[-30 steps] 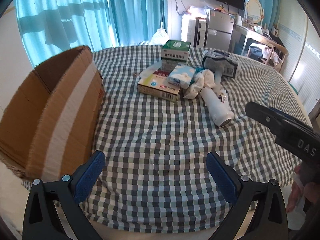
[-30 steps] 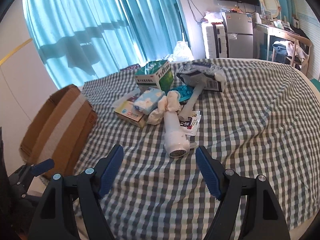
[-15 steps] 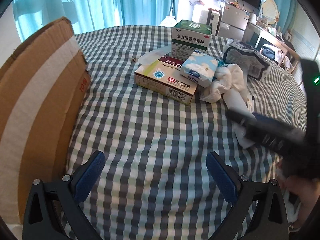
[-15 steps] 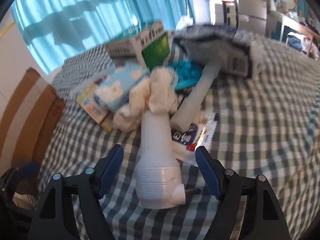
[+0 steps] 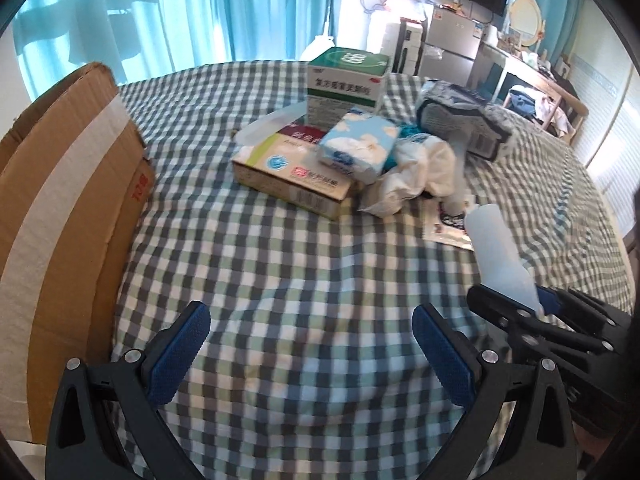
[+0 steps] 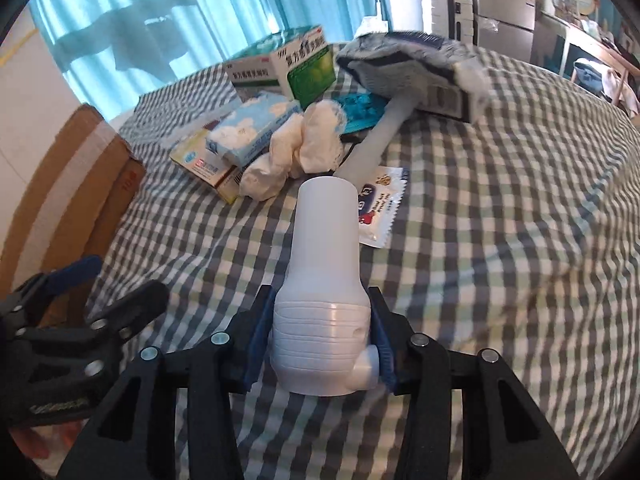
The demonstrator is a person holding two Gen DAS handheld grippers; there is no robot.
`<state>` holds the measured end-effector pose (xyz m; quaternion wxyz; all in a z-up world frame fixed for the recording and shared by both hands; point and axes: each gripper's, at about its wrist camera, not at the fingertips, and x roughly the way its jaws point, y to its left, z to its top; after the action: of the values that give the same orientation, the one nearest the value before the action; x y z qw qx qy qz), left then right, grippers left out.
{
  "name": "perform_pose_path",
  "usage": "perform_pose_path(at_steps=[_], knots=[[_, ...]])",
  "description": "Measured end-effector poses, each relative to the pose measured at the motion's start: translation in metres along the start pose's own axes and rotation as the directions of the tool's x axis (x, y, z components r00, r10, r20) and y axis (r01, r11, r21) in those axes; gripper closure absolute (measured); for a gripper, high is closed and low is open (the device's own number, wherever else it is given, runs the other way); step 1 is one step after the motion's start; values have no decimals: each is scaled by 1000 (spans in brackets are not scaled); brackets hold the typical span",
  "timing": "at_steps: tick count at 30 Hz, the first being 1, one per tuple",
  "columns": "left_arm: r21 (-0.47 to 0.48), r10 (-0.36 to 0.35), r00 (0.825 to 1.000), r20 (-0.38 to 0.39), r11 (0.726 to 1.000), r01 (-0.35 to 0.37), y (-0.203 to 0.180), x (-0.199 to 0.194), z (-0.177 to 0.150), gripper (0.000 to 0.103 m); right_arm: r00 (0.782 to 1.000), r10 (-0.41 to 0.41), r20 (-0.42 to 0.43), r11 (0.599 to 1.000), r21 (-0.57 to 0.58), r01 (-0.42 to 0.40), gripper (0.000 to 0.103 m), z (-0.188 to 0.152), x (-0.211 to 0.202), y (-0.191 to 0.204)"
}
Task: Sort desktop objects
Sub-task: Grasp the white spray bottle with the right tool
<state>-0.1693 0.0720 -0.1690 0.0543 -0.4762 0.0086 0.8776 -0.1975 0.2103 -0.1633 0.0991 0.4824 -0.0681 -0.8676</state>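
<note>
Between my right gripper (image 6: 320, 344) pads sits the white bottle (image 6: 324, 280), clamped after closing, its long axis pointing forward; my left gripper (image 5: 308, 352) hangs released, nearer the cardboard box (image 5: 68, 208).

Open left tongs (image 5: 306, 354) over checkered cloth (image 5: 280, 264)

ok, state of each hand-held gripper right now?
Left hand-held gripper: open, nothing between its pads.
Right hand-held gripper: jaws have just been closing, now shut on the white plastic bottle.
</note>
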Motion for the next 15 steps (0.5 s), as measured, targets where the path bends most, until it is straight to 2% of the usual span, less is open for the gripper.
perform_pose_path(at_steps=[3, 5, 9, 12, 14, 15], knots=[[12, -3, 1000, 17, 1000, 2, -13, 1, 10, 0, 999, -32, 43, 999, 15, 31, 58, -3, -23, -8], [11, 5, 1000, 23, 1000, -5, -22, 5, 18, 0, 998, -30, 60, 997, 67, 26, 58, -5, -33, -23], [-12, -38, 998, 51, 999, 39, -40, 18, 33, 0, 997, -58, 51, 987, 150, 50, 58, -6, -32, -52], [-45, -100, 993, 65, 994, 103, -47, 35, 41, 0, 996, -66, 54, 980, 190, 55, 58, -5, -31, -69], [-53, -129, 991, 42, 990, 131, -51, 50, 46, 8, 996, -65, 55, 977, 208, 53, 58, -3, -26, -72], [-58, -132, 991, 31, 989, 134, -52, 58, 49, 9, 997, -60, 54, 974, 222, 47, 58, -2, -25, -77]])
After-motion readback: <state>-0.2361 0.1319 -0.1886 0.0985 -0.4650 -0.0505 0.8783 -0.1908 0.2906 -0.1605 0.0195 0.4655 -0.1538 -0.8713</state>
